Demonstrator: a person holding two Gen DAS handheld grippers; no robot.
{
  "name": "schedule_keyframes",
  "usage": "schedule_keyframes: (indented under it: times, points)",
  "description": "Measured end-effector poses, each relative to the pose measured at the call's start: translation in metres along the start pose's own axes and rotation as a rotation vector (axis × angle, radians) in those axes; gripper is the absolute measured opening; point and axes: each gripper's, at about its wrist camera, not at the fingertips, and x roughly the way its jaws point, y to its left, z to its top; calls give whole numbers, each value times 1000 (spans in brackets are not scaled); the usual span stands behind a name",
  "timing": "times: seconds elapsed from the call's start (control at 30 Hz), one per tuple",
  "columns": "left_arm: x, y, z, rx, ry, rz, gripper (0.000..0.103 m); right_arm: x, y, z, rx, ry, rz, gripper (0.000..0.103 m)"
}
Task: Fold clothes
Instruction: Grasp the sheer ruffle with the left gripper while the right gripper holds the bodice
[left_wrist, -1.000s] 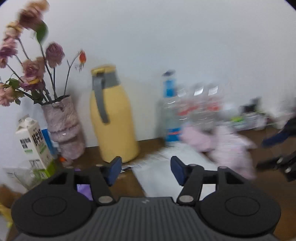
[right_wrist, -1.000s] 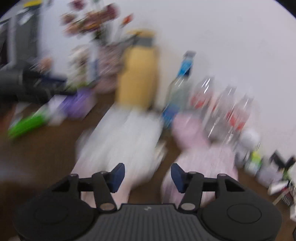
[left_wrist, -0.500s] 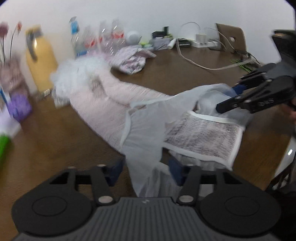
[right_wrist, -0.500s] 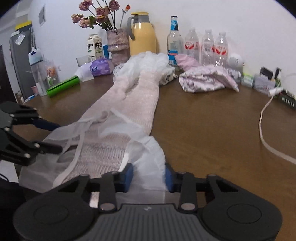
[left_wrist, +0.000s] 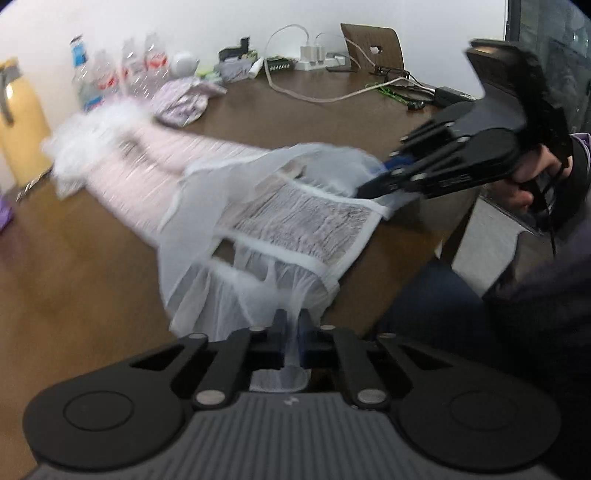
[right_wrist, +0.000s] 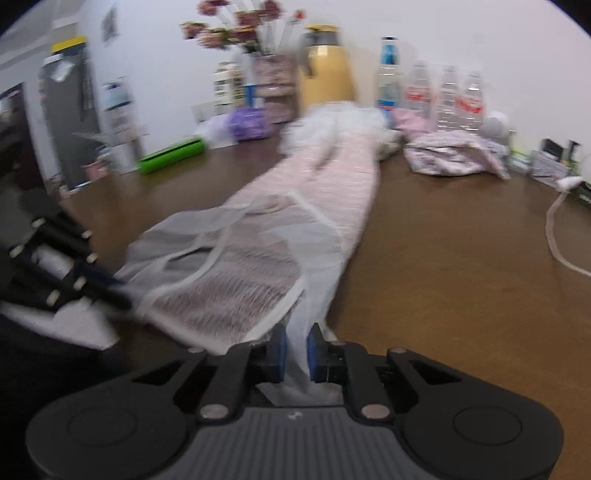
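Observation:
A long pink and white garment with sheer white trim (left_wrist: 236, 192) lies stretched along the brown table (left_wrist: 74, 288), its near end lifted off the table edge. My left gripper (left_wrist: 290, 341) is shut on one corner of the sheer hem. My right gripper (right_wrist: 295, 349) is shut on the other corner of the garment (right_wrist: 258, 266). The right gripper also shows in the left wrist view (left_wrist: 373, 182), and the left gripper shows in the right wrist view (right_wrist: 122, 295). A second crumpled pink garment (right_wrist: 454, 153) lies at the back.
At the far wall stand a yellow jug (right_wrist: 327, 66), water bottles (right_wrist: 447, 99), a flower vase (right_wrist: 273, 88), a milk carton and a purple pack (right_wrist: 249, 123). A green box (right_wrist: 171, 158) lies left. Cables (left_wrist: 332, 98) and a power strip lie at the back right. The person's legs are at the table edge.
Both grippers have closed further on the garment's near corners and lifted and pulled the hem toward the table edge. A second ago they were open, facing the back wall.

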Motion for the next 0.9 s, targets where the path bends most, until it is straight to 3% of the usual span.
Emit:
schedule_keyframes:
  times: [0.07,0.13,0.17,0.2,0.23,0.27,0.33,0.37,0.4,0.43,0.47,0.67,0.73,0.8,0.83,0.87,0.9]
  points:
    - [-16,12,-18,-18,-1,22,7,-7,16,-6,-37,11,13,15]
    - [-27,19,-29,-28,-5,48,12,-17,29,-12,-80,5,-2,35]
    - [-32,18,-31,-28,-27,57,22,-23,30,-14,-79,-16,13,45]
    - [-38,16,-33,-28,-56,62,30,-29,30,-16,-71,-41,38,49]
    - [-40,13,-33,-23,-84,61,47,-31,30,-17,-66,-54,52,49]
    - [-41,9,-32,-16,-112,58,54,-31,29,-17,-62,-61,62,49]
    - [-35,1,-29,-2,-131,46,52,-29,28,-19,-64,-67,55,47]
    - [-30,-2,-26,-1,-135,48,48,-26,26,-19,-69,-62,36,34]
    - [-24,-4,-22,-1,-137,53,42,-24,24,-20,-69,-60,26,7]
    - [-22,-5,-22,-1,-131,49,20,-25,23,-22,-69,-66,29,0]
    - [-21,-6,-24,-1,-122,41,2,-27,22,-24,-70,-76,37,0]
    - [-38,-2,-35,0,-107,21,3,-51,20,-23,-65,-115,114,4]
    - [-44,8,-28,-61,-132,-36,6,-54,17,-16,-40,-153,137,9]
    - [-46,17,-17,-137,-157,-90,25,-49,12,-5,2,-189,132,27]
    - [-43,21,-10,-179,-167,-106,58,-45,9,2,21,-203,125,30]
    - [-37,23,-2,-214,-168,-86,73,-39,8,10,29,-207,85,39]
    - [-29,24,7,-245,-165,-50,73,-31,7,18,33,-208,31,47]
